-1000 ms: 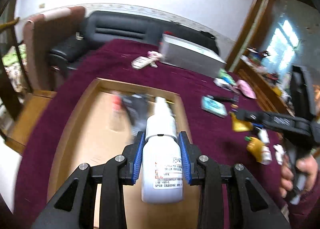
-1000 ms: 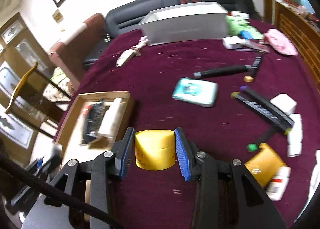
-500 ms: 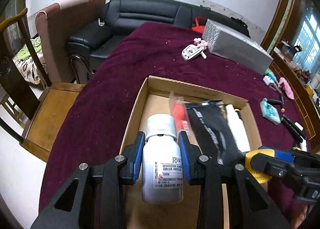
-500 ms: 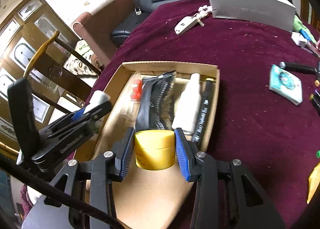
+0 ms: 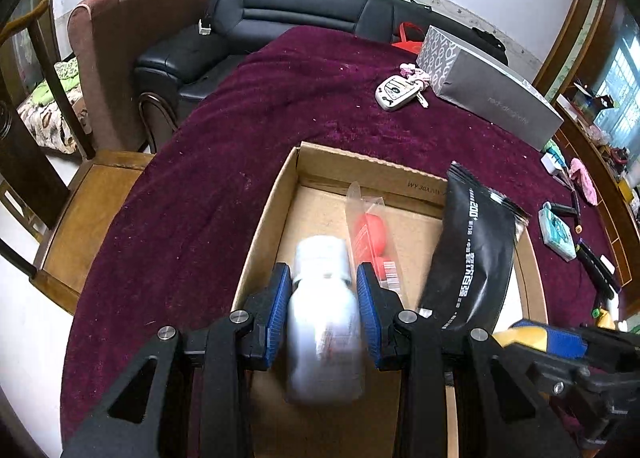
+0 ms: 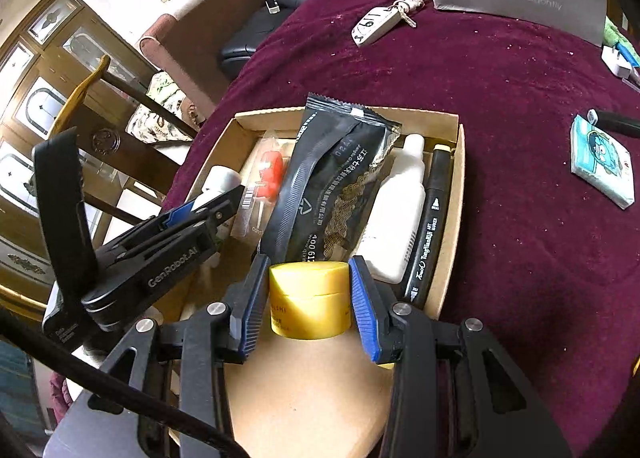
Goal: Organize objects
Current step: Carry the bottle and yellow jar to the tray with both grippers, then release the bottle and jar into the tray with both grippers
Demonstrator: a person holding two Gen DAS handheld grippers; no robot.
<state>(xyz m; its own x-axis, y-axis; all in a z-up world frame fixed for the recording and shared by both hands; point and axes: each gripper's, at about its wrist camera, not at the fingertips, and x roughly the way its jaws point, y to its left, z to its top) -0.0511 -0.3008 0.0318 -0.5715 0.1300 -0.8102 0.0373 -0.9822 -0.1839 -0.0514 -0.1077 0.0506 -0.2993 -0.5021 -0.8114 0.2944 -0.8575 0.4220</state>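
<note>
My left gripper (image 5: 322, 278) is shut on a white bottle (image 5: 324, 318), which looks blurred, low over the left side of an open cardboard box (image 5: 360, 166). My right gripper (image 6: 308, 270) is shut on a yellow jar (image 6: 308, 302) over the near part of the same box (image 6: 456, 194). Inside lie a black packet (image 6: 336, 178), a red item in a clear bag (image 6: 270, 174), a white bottle (image 6: 396, 218) and a black marker (image 6: 428, 226). The left gripper (image 6: 224, 198) appears in the right wrist view just left of the jar.
The box sits on a dark red tablecloth (image 5: 240, 130). Beyond it lie a white key fob (image 5: 396, 92) and a long grey box (image 5: 492, 98). A teal packet (image 6: 604, 162) and small items lie to the right. A wooden chair (image 5: 92, 210) stands left of the table.
Both grippers have swung left from over the open tablecloth to over the cardboard box and sunk closer to it. Each still grips its object, and the bottle now looks blurred.
</note>
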